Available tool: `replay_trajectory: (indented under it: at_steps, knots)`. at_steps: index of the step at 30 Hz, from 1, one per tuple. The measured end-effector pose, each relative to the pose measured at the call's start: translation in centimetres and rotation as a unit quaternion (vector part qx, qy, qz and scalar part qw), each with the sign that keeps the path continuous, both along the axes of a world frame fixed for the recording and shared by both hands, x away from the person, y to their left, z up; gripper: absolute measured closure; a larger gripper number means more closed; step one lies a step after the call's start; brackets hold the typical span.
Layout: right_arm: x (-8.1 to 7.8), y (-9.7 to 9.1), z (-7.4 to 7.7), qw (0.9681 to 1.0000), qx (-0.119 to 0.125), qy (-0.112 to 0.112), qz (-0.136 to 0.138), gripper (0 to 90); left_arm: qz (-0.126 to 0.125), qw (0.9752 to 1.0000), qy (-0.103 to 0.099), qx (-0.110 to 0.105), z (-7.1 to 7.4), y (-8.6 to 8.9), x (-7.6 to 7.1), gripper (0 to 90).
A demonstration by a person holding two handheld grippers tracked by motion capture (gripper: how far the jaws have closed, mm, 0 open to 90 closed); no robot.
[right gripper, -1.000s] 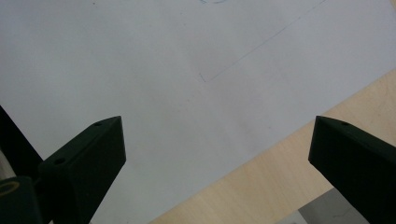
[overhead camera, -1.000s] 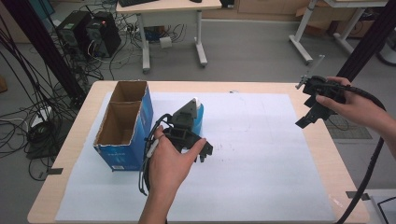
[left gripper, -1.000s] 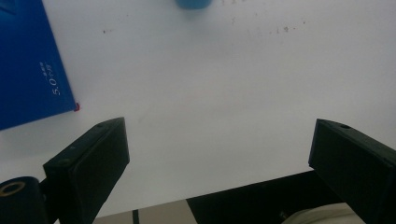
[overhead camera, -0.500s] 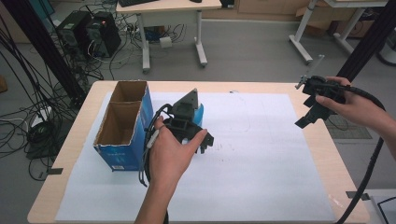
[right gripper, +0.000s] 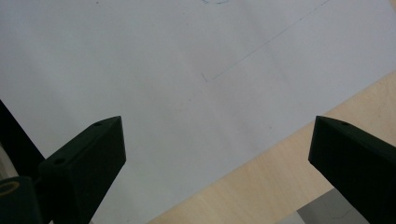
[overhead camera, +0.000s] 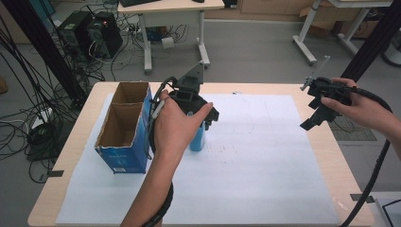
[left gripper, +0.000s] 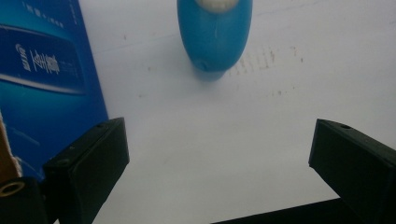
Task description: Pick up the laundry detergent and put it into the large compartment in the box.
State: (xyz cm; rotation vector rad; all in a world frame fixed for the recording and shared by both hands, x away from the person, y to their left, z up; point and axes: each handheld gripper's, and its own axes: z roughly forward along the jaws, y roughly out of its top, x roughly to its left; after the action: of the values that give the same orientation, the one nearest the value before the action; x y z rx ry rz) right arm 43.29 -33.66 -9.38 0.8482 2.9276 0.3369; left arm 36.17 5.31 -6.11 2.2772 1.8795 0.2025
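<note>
While the blue bottle [left gripper: 215,35] stands free, both the left gripper [left gripper: 219,154] and right gripper [right gripper: 217,154] gape empty.

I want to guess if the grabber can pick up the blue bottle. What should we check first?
1. Left gripper jaws open wide: ok.
2. Blue bottle standing on the white paper: ok.
3. Bottle between the jaws: not ok, it sits ahead of them.
4. Bottle apart from the blue cardboard box: ok, a gap shows.
5. Right gripper out of the way: ok, near the table's right edge.
6. Bottle cap closed: cannot tell.
</note>
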Motion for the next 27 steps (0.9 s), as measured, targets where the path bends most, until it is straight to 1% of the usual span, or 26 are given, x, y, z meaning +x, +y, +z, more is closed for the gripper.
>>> replay_trajectory:
  at_steps: [5,10,11,14,15,21,22,24,25,26,27]
  knots:
    - [0.2,0.0,-0.1,1.0,0.001,0.001,0.002,4.1,0.0,1.0,-0.007,-0.002,1.2,-0.3,1.3,5.2]
    - [0.6,0.2,-0.3,1.0,-0.001,0.002,0.005,4.1,0.002,0.9999,-0.011,-0.001,1.5,-0.6,2.9,5.1]
    - [0.6,0.2,-0.3,1.0,0.0,0.003,0.005,4.1,0.004,0.9999,-0.012,0.0,1.4,-0.8,3.1,4.9]
    - [0.8,0.1,-0.4,1.0,0.0,0.005,0.005,4.1,-0.001,0.9999,-0.016,0.003,1.0,-1.1,4.1,4.7]
    - [0.8,0.2,-0.4,1.0,-0.001,0.004,0.005,4.1,0.001,0.9999,-0.016,0.004,0.9,-1.3,4.3,4.6]
    - [1.0,-0.2,-0.4,1.0,0.002,0.004,0.004,4.1,0.007,0.9999,-0.009,0.013,0.0,-2.0,6.3,4.6]
    - [1.0,-0.2,-0.4,1.0,0.002,0.004,0.004,4.1,0.007,0.9999,-0.009,0.013,0.0,-2.0,6.3,4.6]
    - [1.0,-0.1,-0.5,1.0,0.0,0.006,0.004,4.2,0.008,0.9998,-0.007,0.018,-0.5,-2.4,7.1,4.6]
    - [1.0,-0.1,-0.5,1.0,0.0,0.006,0.004,4.2,0.008,0.9998,-0.007,0.018,-0.5,-2.4,7.1,4.6]
    - [1.0,0.0,-0.6,1.0,-0.003,0.004,0.005,4.2,0.014,0.9997,-0.005,0.02,-0.8,-2.6,7.5,4.5]
    - [0.9,0.0,-0.6,1.0,-0.001,0.002,0.007,4.2,0.012,0.9997,-0.003,0.021,-0.9,-2.6,7.7,4.6]
